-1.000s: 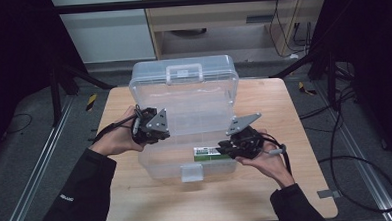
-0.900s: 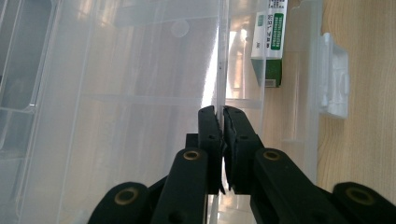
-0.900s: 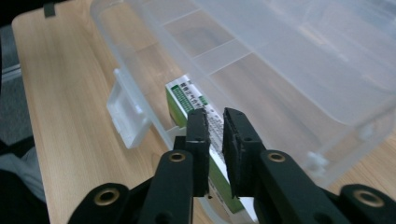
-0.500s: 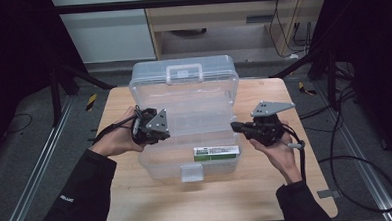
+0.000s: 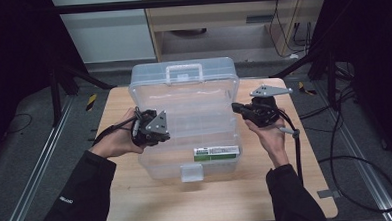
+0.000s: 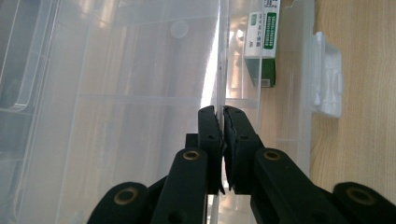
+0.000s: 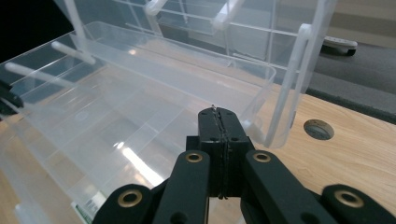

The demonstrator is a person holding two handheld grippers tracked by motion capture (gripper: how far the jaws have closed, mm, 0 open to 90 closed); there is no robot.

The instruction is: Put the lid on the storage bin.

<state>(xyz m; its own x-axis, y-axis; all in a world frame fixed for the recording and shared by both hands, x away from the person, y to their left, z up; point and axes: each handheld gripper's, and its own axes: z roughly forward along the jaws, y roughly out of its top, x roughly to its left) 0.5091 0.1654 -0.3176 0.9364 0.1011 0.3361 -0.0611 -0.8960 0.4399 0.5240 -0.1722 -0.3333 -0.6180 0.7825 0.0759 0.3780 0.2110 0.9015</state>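
Note:
A clear plastic storage box (image 5: 151,162) stands open in the middle of the wooden table, its lid (image 5: 183,88) raised at the back. My left gripper (image 5: 165,138) is at the box's left side, shut on the thin upper edge of a clear tray wall (image 6: 218,70); the left gripper (image 6: 219,112) view shows that edge running between the pads. My right gripper (image 5: 235,108) hovers at the box's right side, shut with nothing between its jaws. The right gripper (image 7: 219,114) points over the clear tray (image 7: 140,107).
A green-and-white labelled packet (image 5: 216,152) lies inside the box near its front right; the packet (image 6: 264,42) is also in the left gripper view. A white latch (image 5: 191,172) sticks out at the box's front. Bare table (image 5: 297,176) lies right of the box, with a round hole (image 7: 317,129).
My right gripper has drawn away from the box's front near the labelled packet, moving right, back and up to the box's right side. The left gripper has stayed put.

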